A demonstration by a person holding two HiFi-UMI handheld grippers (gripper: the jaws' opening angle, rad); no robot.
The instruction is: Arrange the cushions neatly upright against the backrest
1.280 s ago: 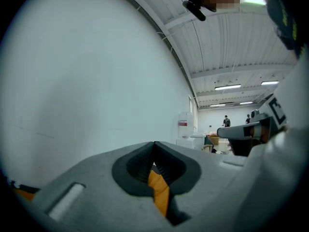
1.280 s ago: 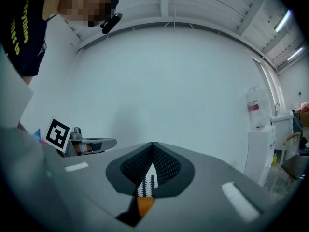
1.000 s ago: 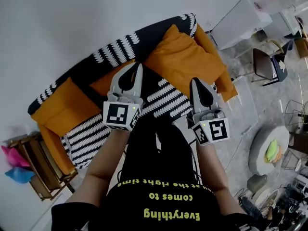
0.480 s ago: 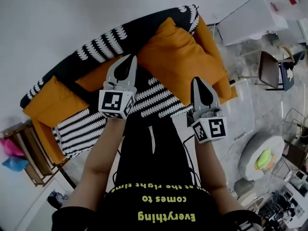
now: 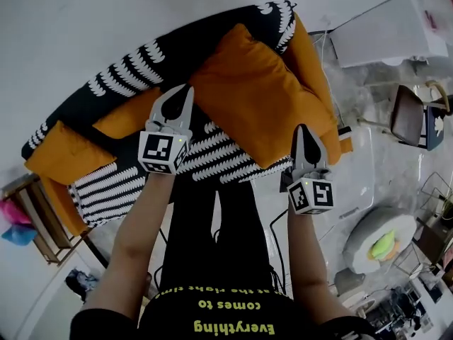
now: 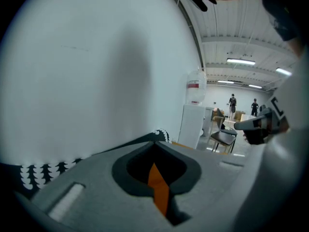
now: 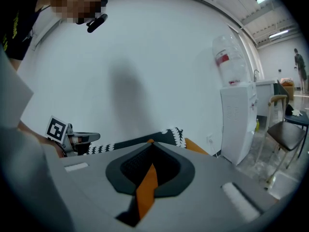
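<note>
Holding position over the sofa, both claws sit closed and empty: the left claw (image 5: 182, 92) and the right claw (image 5: 303, 130) each show their jaws pressed together in their own gripper views, with only a sliver of orange fabric visible through the gap behind the tips. The person's forearms and black shirt fill the lower part of the head view.

Directly beyond the claws lies the striped seat (image 5: 113, 190) of the sofa, patterned in black and white. The large orange cushion (image 5: 262, 98) leans tilted against the black-and-white backrest (image 5: 134, 76) at the right half of the sofa, its lower edge reaching the front of the seat near the right claw. A smaller orange cushion (image 5: 64, 154) rests at the left end of the sofa, against the backrest.

A wooden side table (image 5: 28, 204) stands just beside the sofa's left end. A dark chair (image 5: 414, 119) and a round grey stool (image 5: 375, 239) stand on the pale floor (image 5: 368, 161), well apart from the sofa on its right.

A plain white wall (image 5: 106, 20) runs behind the backrest. A white water dispenser (image 7: 239, 124) stands against it, past the sofa's right end.
</note>
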